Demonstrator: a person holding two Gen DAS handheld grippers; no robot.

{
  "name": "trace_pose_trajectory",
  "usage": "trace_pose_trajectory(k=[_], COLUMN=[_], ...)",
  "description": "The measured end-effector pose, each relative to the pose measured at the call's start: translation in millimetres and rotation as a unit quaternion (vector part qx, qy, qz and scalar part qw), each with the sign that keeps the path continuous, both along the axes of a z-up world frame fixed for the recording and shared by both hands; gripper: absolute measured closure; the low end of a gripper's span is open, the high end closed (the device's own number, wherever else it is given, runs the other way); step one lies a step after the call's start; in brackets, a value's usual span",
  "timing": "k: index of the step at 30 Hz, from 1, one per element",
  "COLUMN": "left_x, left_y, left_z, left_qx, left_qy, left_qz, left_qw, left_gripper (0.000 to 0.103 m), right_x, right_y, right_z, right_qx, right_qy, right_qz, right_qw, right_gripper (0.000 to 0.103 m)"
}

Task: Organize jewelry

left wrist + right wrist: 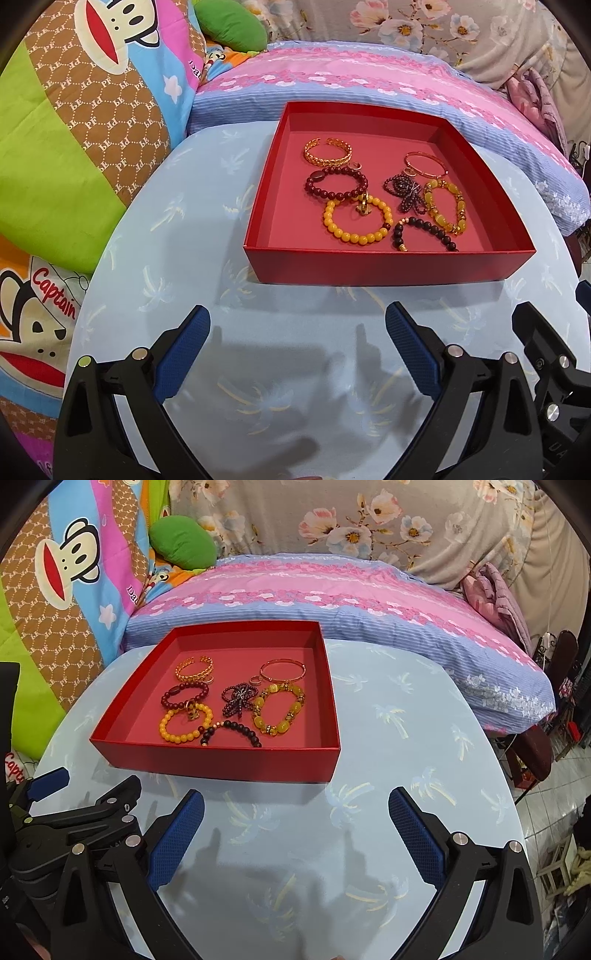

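Red box (388,264) sits on the round table (184,258), toward its far side, a pink pillow (369,74) just behind. Jewelry all lies inside the box: gold cuff (328,150) far left, dark red bead bracelet (336,183) nearer, yellow bead bracelet (357,220) touching it, black bead bracelet (424,232) near wall, thin bangle (425,164) far right. Left gripper (297,321) and right gripper (295,803) hang side by side over the near tabletop, fingers spread wide, grasping nothing.
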State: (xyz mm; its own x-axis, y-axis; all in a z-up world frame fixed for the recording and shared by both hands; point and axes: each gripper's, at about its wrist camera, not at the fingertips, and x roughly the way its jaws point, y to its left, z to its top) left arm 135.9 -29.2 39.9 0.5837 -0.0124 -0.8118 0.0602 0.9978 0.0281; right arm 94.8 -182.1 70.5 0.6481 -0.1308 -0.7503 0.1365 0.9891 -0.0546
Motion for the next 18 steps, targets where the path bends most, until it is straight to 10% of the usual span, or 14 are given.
trace_pose_trajectory(k=[18], left_x=[-3.5], left_y=[0.9], left_z=[-1.9], left_qx=[0.006], left_qy=[-0.001], left_qz=[0.006], left_qw=[1.0000], left_gripper=[0.012], right_x=[-2.3], right_y=[-0.5], right_z=[-4.1], right_qx=[0.005], right_qy=[0.008], right_qz=[-0.002], right_qw=[1.000], right_gripper=[0.006])
